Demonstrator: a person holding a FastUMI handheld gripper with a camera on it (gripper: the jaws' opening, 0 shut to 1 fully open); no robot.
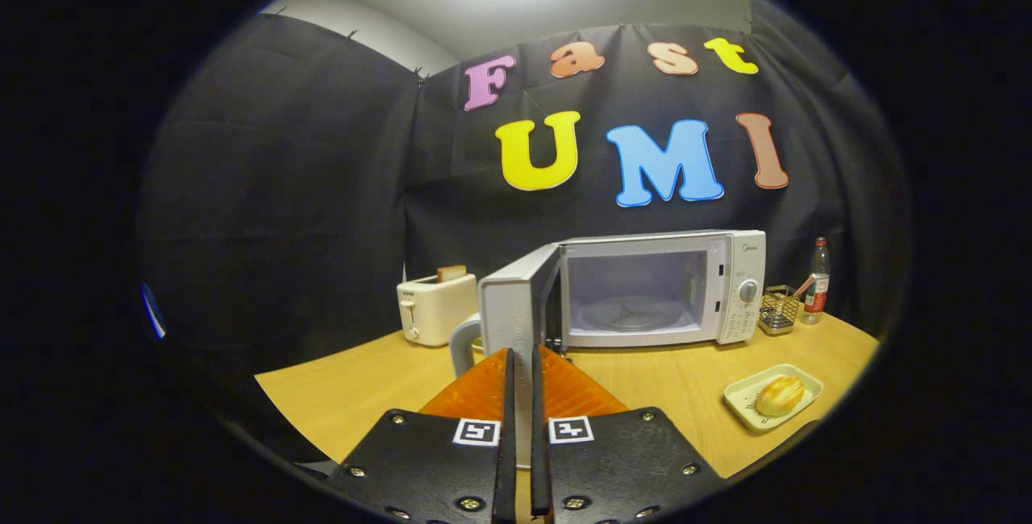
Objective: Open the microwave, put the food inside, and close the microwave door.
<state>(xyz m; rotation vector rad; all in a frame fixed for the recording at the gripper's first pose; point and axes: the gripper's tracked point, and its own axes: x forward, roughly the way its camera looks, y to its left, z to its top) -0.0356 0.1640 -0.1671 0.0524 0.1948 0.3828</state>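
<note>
White boxy microwave (661, 289) is shown with its door (516, 310) swung open leftward, cavity cleared for loading; gripper (522, 371) fingers pressed nearly together, holding nothing, just before door edge; golden bun (779, 395) on pale rectangular dish (738, 395) near right.

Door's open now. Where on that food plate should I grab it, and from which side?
Judging by its shape, take the plate by its raised near rim, coming in low from the front across the table. The bun fills the middle, so the rim is the only free edge. The gripper, nearly shut, sits at the microwave door and must open first.
</note>
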